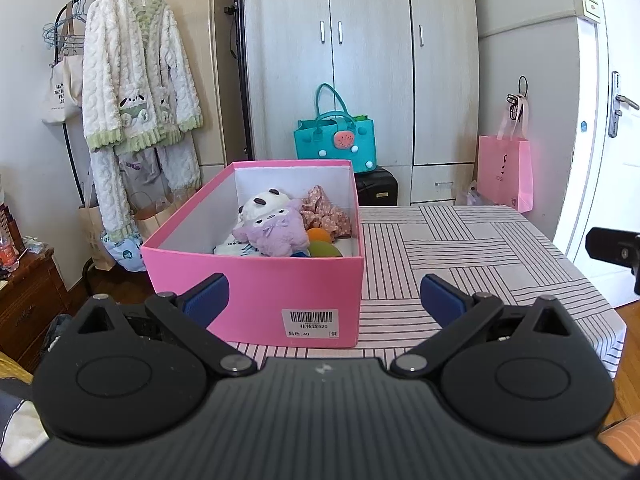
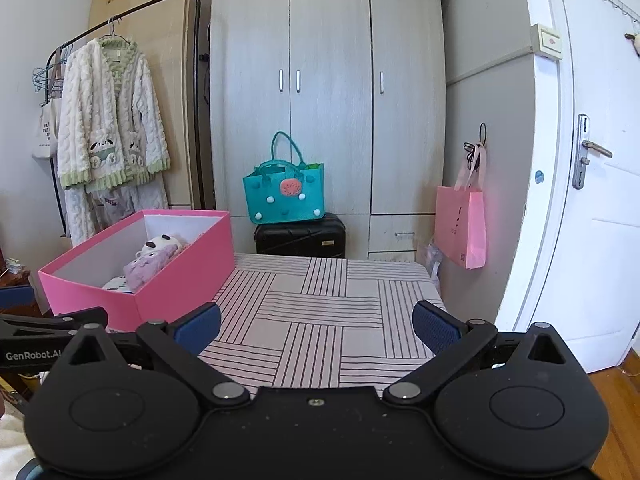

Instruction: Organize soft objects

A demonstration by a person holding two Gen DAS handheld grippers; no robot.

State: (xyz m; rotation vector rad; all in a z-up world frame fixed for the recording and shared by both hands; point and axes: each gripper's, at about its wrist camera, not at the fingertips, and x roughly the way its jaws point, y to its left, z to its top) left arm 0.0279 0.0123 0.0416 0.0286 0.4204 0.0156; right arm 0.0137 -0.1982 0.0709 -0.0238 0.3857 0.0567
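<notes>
A pink cardboard box (image 1: 256, 296) stands on the left part of a table with a striped cloth (image 1: 460, 248). Inside it lie a white panda plush (image 1: 264, 202), a purple plush (image 1: 276, 228), a floral fabric piece (image 1: 326, 210), an orange ball (image 1: 319, 235) and a green ball (image 1: 324, 249). My left gripper (image 1: 324, 300) is open in front of the box's near wall, holding nothing. In the right wrist view the box (image 2: 184, 280) sits to the left, with the plushes (image 2: 154, 258) showing. My right gripper (image 2: 316, 326) is open over the bare cloth (image 2: 320, 312), empty.
Behind the table stand a grey wardrobe (image 2: 328, 80), a black suitcase (image 2: 300, 236) with a teal bag (image 2: 286, 192) on it, and a pink paper bag (image 2: 460, 224). A clothes rack with a fluffy robe (image 1: 136, 80) is at the left, a white door (image 2: 592, 200) at the right.
</notes>
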